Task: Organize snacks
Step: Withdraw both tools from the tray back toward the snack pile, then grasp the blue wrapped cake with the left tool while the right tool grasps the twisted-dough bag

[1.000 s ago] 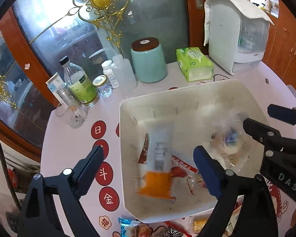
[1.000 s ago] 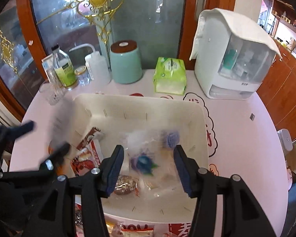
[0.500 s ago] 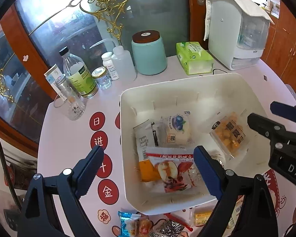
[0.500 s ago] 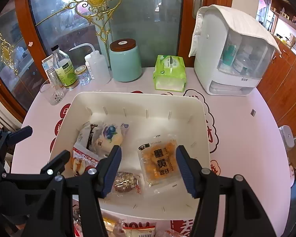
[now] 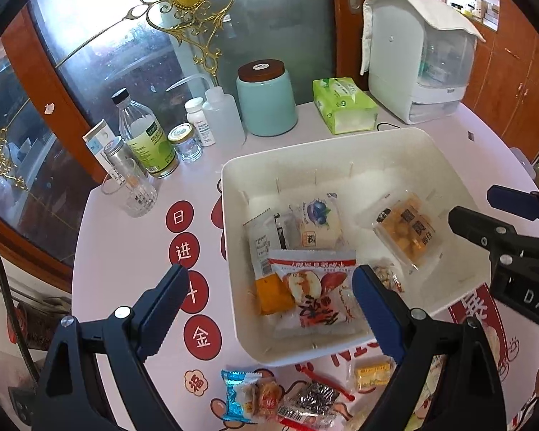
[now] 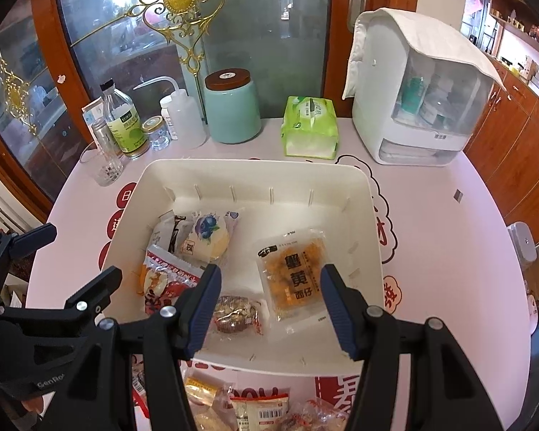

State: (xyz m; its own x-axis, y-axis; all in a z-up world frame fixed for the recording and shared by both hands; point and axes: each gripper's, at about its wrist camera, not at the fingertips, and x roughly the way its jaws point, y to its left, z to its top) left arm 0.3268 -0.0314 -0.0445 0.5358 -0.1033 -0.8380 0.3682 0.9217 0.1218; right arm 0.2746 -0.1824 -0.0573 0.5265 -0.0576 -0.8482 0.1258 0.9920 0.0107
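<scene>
Both claws are hovering wide open and empty over the near edge of the white bin [image 6: 255, 170], which is sitting on the pale pink surface [image 6: 445, 251]. The left claw [image 5: 269, 305] is hanging above the bin's near left corner, its fingers straddling the red apple-print packet [image 5: 316, 294]. The right claw [image 6: 269, 296] is hanging over the bin's near side, with the yellow egg-yolk snack pack [image 6: 293, 274] lying between its fingers and a small brown nut bar [image 6: 235, 314] just beside the left one. Inside the bin, a blueberry pastry pack [image 6: 206, 239] is leaning against a white sachet [image 5: 262, 242] toward the left wall, and an orange packet [image 5: 273, 294] is peeking out from under the apple-print one. More wrapped snacks [image 5: 287, 398] are lying loose on the surface in front of the bin. Behind it, a teal jar [image 6: 231, 106], a green tissue pack [image 6: 311, 127], a white dispenser cabinet [image 6: 413, 89] and several bottles [image 6: 122, 120] are standing along the glass door
</scene>
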